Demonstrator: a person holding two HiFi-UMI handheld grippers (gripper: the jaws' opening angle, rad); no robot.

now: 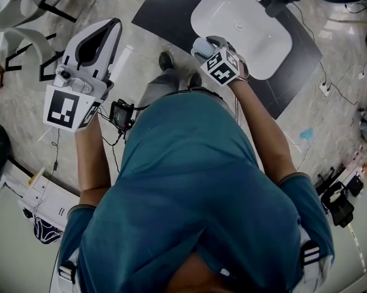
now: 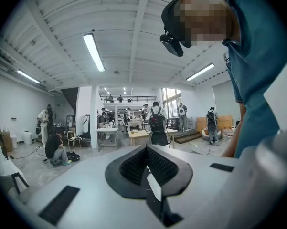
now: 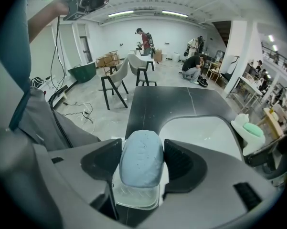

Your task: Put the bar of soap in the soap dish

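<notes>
A pale blue oval bar of soap (image 3: 142,159) sits between the jaws of my right gripper (image 3: 142,151), which are shut on its sides. A clear ridged dish (image 3: 133,197) shows under the soap's near end, also between the jaws. In the head view that gripper (image 1: 203,45) points down over the near edge of a white basin (image 1: 256,35), with the soap (image 1: 201,44) showing at its tip. My left gripper (image 1: 113,24) is held up at the left, roughly level. Its tips (image 2: 145,148) meet with nothing between them.
The basin (image 3: 200,128) rests on a dark mat (image 3: 157,104) on the floor. A white soap dish with a green piece (image 3: 250,130) stands at the basin's far side. Chairs (image 3: 112,82), cables and a power strip (image 1: 325,88) lie around, and people stand farther off.
</notes>
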